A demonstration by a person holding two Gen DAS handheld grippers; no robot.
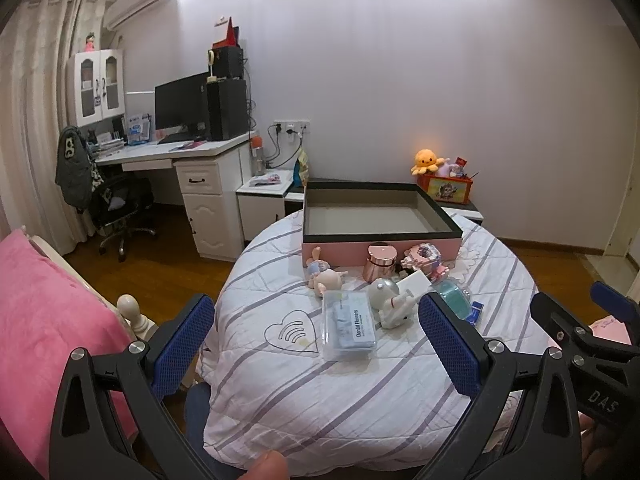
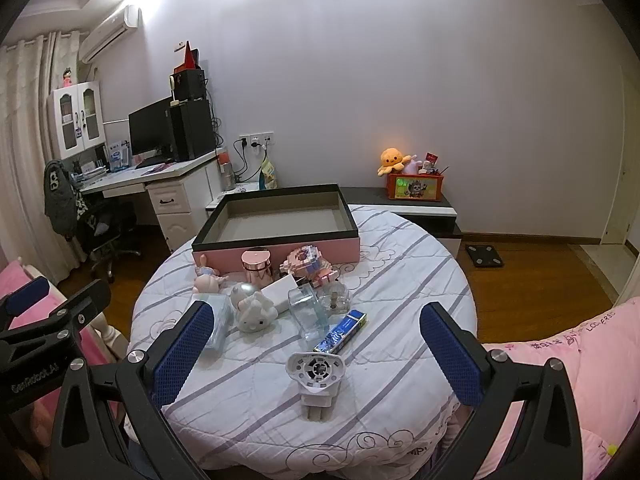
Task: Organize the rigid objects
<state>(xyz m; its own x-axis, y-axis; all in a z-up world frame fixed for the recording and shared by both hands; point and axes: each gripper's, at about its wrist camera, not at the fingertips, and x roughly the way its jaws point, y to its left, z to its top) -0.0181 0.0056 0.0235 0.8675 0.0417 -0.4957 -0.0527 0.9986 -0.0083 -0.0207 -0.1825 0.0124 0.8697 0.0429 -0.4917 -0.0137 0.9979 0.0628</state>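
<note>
An open pink box with a black rim [image 1: 380,236] [image 2: 276,238] stands at the far side of the bed's striped quilt [image 1: 280,392]. In front of it lie a dental flosser case [image 1: 348,326], a white astronaut figure [image 1: 390,306] [image 2: 252,306], a doll [image 1: 326,276], a rose-gold jar [image 1: 380,266] [image 2: 258,266], a pink block model [image 2: 308,264], a clear bottle [image 2: 310,312], a blue packet [image 2: 340,330] and a white handheld fan [image 2: 316,376]. My left gripper [image 1: 316,344] is open and empty above the case. My right gripper [image 2: 316,350] is open and empty above the fan.
A white desk [image 1: 180,152] with monitor and an office chair [image 1: 120,208] stand at the left. A low cabinet [image 2: 420,208] with a toy box and orange plush is behind the bed. A pink blanket [image 2: 580,360] lies at the right, a scale [image 2: 486,256] on the floor.
</note>
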